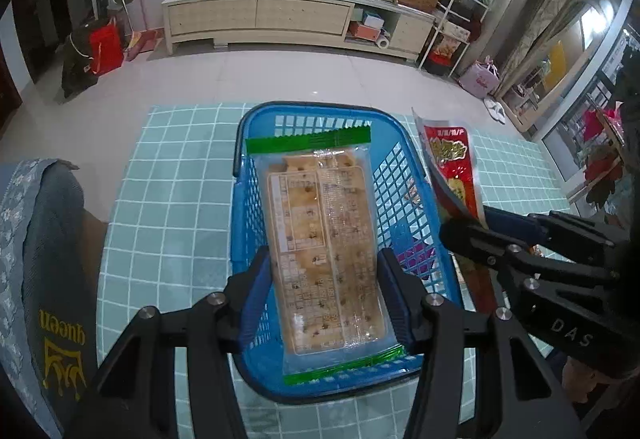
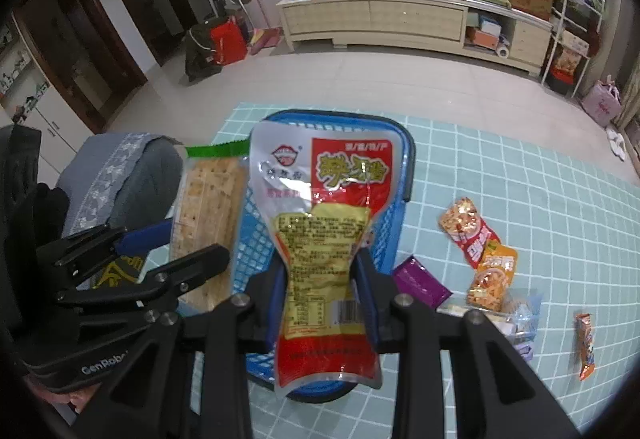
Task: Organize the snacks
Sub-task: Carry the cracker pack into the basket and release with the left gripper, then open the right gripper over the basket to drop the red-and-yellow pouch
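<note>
Snacks lie on my blue checked tablecloth (image 2: 520,175) right of the basket (image 1: 248,159); my left gripper (image 1: 326,299) clamps a cracker pack (image 1: 320,239), my right gripper (image 2: 322,287) a red pouch (image 2: 320,239).

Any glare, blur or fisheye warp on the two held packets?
Left wrist: cracker packet sharp, faint sheen on the film; blue basket and floor bow outward.
Right wrist: red pouch has white glare patches on the foil, print readable; dark vignette at the corners.
</note>
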A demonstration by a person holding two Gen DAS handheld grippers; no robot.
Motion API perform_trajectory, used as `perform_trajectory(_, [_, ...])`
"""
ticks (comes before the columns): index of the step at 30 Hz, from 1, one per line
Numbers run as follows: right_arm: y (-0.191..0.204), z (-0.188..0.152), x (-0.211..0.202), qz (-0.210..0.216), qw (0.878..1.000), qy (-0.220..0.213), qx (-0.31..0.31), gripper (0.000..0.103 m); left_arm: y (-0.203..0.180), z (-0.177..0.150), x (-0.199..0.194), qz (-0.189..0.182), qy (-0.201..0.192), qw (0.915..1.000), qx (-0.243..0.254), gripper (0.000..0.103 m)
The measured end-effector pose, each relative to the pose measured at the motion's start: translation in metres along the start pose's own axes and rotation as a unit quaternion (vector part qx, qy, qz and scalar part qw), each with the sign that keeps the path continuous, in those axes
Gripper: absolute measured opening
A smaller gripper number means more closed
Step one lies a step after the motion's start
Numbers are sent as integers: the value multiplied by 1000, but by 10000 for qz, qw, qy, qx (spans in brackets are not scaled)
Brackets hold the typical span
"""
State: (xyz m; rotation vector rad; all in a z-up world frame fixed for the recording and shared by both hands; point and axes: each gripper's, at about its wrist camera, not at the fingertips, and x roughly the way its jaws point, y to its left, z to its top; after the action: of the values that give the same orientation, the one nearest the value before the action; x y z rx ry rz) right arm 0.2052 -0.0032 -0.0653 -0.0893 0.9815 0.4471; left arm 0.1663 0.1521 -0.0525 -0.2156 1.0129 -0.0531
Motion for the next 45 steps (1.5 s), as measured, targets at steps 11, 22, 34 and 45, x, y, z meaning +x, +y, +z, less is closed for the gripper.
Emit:
perform_trajectory(11, [-6, -1, 6, 39, 9999, 69, 84, 37, -12, -12, 40, 97, 504, 9986, 108, 61])
perform_trajectory(22, [-6, 0, -6, 119, 9998, -17, -157, 37, 7, -13, 8, 87, 97, 9998, -138, 63])
perform_trajectory(34, [29, 22, 7, -201, 9855, -69, -1682, 37, 23, 7, -17, 353, -183, 9992, 41, 63])
perform_trajectory(45, [36, 39, 50, -122, 9700, 295, -2410, 38, 28, 16, 4, 560, -103, 9981, 225, 63])
